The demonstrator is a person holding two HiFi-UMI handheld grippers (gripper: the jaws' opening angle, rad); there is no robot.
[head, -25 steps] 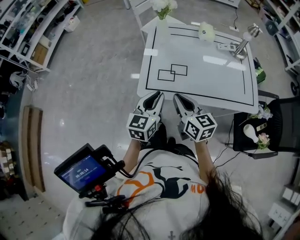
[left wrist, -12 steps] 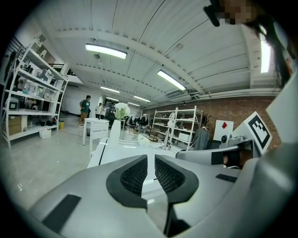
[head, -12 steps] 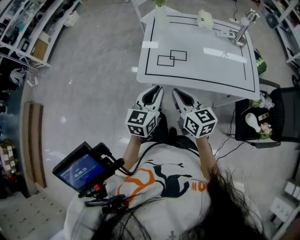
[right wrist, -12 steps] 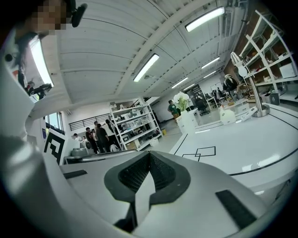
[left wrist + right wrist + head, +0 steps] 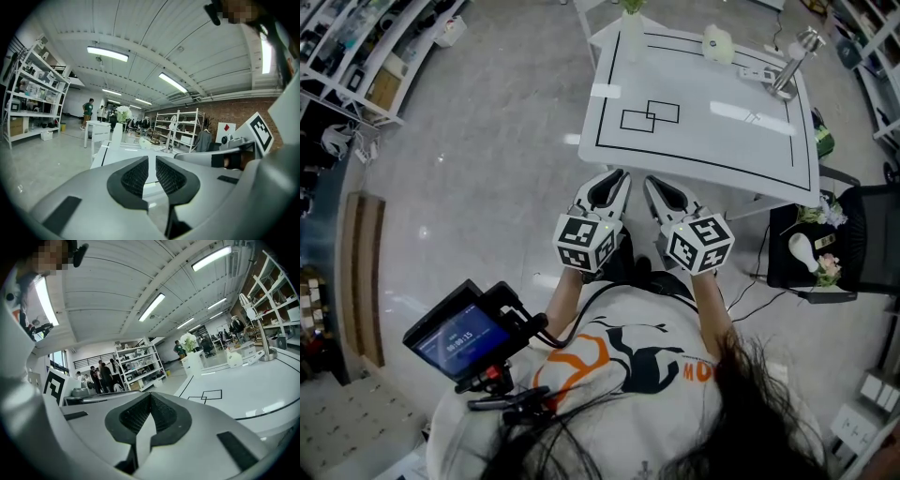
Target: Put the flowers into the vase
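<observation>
Faces the white table [image 5: 703,122] from just off its near edge, carrying nothing. Holds the left gripper [image 5: 609,183] with jaws a narrow slit apart and nothing in the slit. Holds the right gripper [image 5: 662,187] with pads pressed together, likewise empty.

Finds a black chair [image 5: 872,225] off the table's right side, with loose blooms [image 5: 827,272] lying on its seat. Finds a white vase [image 5: 630,39] upright at the table's far left corner, white flowers [image 5: 189,340] already standing in it.

Fits either a bunch placed with more stems left to fetch, or a finished job with spares on the chair. Would need, for any further stem, wider jaws and a soft pinch.

Leaves the table's middle bare but for two drawn squares [image 5: 650,116]. Keeps a metal stand [image 5: 789,70], a pale round thing [image 5: 718,42] and a small white device [image 5: 757,73] along the table's far edge, right of the vase.
</observation>
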